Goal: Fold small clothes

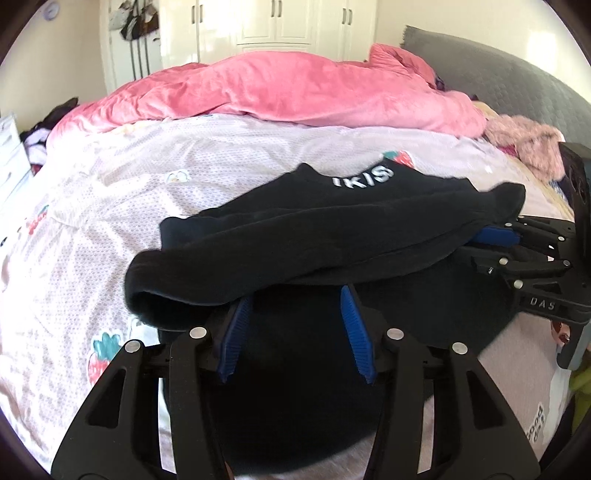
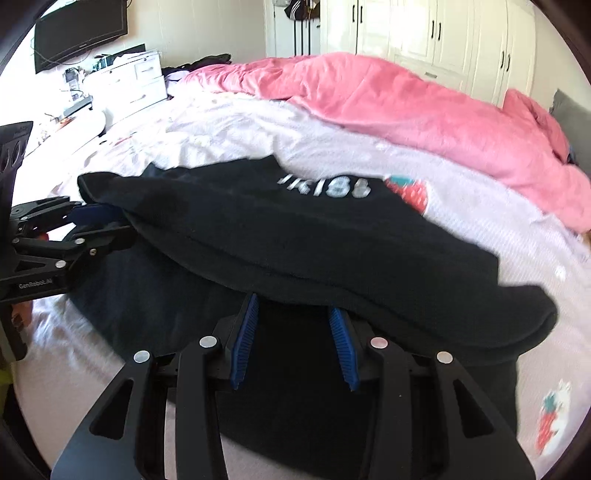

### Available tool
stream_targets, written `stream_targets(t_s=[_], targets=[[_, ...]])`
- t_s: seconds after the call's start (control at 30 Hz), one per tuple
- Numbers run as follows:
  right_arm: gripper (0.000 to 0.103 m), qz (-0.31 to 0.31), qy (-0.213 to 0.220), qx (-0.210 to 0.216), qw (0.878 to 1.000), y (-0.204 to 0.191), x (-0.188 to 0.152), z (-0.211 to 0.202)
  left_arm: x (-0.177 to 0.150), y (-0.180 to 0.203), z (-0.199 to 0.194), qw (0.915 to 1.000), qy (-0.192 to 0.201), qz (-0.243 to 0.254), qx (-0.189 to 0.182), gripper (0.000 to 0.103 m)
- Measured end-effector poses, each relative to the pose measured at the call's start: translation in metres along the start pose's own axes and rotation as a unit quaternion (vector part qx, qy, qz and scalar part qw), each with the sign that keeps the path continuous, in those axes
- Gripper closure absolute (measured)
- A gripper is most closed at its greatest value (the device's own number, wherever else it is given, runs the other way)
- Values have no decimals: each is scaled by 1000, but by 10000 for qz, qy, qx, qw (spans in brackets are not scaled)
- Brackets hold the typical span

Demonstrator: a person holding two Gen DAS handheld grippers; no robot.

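A black sweater (image 1: 332, 229) with white letters (image 1: 364, 177) lies on the bed, its near part folded over onto itself. My left gripper (image 1: 295, 291) sits at the fold's near left edge. Its blue pads (image 1: 236, 332) stand apart, and the cloth drapes over the hidden tips without being pinched. In the right wrist view the same sweater (image 2: 295, 236) fills the middle. My right gripper (image 2: 291, 301) holds the folded layer at the other end, tips buried in the cloth. The left wrist view shows its fingers (image 1: 495, 236) closed on the sweater's edge.
A pink quilt (image 1: 277, 88) is bunched across the far side of the bed. The sheet (image 1: 110, 221) is pale with strawberry prints. Fluffy pink clothing (image 1: 524, 140) lies at the far right, by a grey headboard (image 1: 498, 70). White drawers (image 2: 129, 85) and wardrobes (image 2: 424, 33) stand beyond the bed.
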State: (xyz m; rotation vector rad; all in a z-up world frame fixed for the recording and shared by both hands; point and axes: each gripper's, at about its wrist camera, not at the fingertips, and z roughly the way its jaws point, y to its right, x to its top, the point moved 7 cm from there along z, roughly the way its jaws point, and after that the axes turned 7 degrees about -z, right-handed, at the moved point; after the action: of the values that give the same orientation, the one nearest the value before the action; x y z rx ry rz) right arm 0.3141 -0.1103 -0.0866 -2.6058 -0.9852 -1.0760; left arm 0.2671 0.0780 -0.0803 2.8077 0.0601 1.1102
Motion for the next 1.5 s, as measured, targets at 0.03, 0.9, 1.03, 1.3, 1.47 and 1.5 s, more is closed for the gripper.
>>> stream_targets(t_s=[0.03,0.9,1.03,1.3,1.47,1.5], targets=[[64,75,-17,-84,9999,7,2,2,4,-4,1,10000,40,-68,11,62],[44,1740,740,-1250,9740,133,-13,-54,39,-63,-13,9949,389,-916,190,51],[43,1719,369,-1266,9762,141,-26,-36,33,-74,-6,9942,276,-992,297,51],[43,1899,50,-910,9776,154,-33,-4,24,-89,11,9905,37,-1369,98,49],[45,2130,-16,-718,9744,161,-37,10,19,-86,26,9893,-127,-1450,5,50],[51,2160,-20,-665,9741,162,-38,12,18,-85,28,9895,-153,-1437,27,52]])
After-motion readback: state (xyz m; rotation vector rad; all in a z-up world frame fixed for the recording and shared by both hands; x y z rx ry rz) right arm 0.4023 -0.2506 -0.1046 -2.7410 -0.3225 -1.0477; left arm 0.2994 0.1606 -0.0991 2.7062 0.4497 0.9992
